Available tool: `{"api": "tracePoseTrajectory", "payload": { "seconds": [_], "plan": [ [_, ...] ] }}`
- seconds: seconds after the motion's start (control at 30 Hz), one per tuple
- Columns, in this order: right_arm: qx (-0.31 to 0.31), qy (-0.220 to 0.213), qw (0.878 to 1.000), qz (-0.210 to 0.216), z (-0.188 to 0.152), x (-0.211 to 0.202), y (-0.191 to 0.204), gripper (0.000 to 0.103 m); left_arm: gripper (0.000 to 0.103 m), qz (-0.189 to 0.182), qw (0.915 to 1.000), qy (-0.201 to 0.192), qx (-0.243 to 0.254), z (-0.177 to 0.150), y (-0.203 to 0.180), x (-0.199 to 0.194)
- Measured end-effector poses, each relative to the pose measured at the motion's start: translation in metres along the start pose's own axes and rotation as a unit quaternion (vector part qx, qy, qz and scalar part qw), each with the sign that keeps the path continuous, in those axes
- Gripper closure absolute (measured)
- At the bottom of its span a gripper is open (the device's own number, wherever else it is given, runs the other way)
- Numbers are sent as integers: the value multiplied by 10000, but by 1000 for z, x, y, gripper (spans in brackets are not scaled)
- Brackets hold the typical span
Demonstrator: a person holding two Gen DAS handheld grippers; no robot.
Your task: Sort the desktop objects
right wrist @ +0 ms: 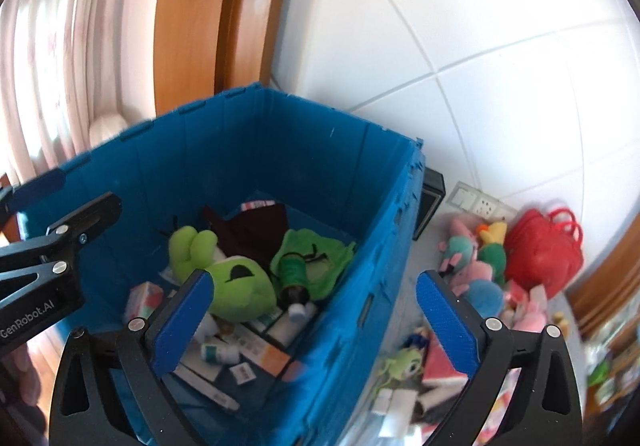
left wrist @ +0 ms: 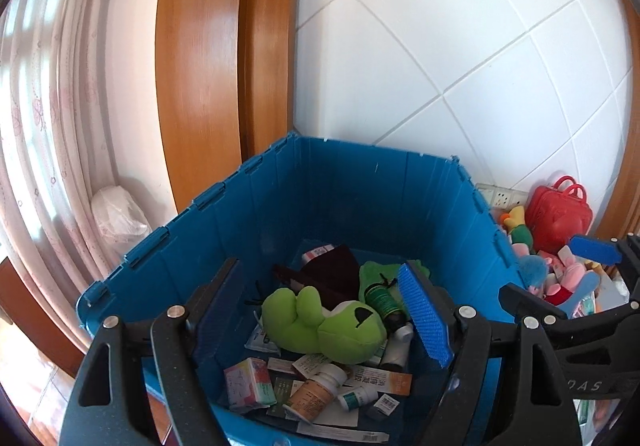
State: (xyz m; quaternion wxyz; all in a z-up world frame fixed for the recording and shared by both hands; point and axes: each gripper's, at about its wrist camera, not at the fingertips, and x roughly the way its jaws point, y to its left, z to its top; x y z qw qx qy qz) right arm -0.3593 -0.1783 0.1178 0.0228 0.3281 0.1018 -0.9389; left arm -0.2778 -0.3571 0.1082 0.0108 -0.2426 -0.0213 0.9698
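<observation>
Already your green plush toy [left wrist: 324, 326] lies in the blue crate [left wrist: 360, 182], atop boxes and a brown pill bottle [left wrist: 316, 390]. Your left gripper [left wrist: 324, 314] and right gripper [right wrist: 320, 322] hover spread, empty. Outside, blurred, perhaps more plush toys [right wrist: 476, 266] beside a red bag [right wrist: 540, 250].

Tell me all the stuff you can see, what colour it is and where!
crate: one, blue, by the tiled wall
plush toy: one, lime green, lying in the crate
bottle: one, dark green wrap, beside the plush
pill bottle: one, white and orange, crate floor
small boxes: several, mixed colours, crate floor
bag: one, red, on the table right of the crate
soft toys: a pile, pink, blue, green, beside the bag
left gripper: one, black with blue pads, open over the crate
right gripper: one, same colours, open, empty
</observation>
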Motion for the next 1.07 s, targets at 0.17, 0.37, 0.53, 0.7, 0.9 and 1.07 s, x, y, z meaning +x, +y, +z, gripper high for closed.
{"api": "tracePoseTrajectory", "payload": {
  "seconds": [0.17,0.37,0.53,0.7,0.9,1.07],
  "plan": [
    [446,-172,9988,46,-26,-26,-14,0,16,39,9995,-303,89,-16,-13,-27],
    [711,-200,9973,-23,-47,-42,-25,0,2,-105,9993,-322,129,-20,-21,-36],
    [805,-135,9964,-216,-55,-49,-28,0,2,-42,9997,-92,217,-23,-25,-32],
    [870,-163,9956,-304,-57,-56,-32,0,2,-50,9994,-22,340,-27,-28,-33],
    [925,-172,9950,-344,-59,-58,-34,0,2,-18,9992,-56,390,-28,-29,-35],
    [955,-144,9947,-353,-61,-56,-34,0,2,-32,9993,-57,364,-29,-25,-36]
  ]
}}
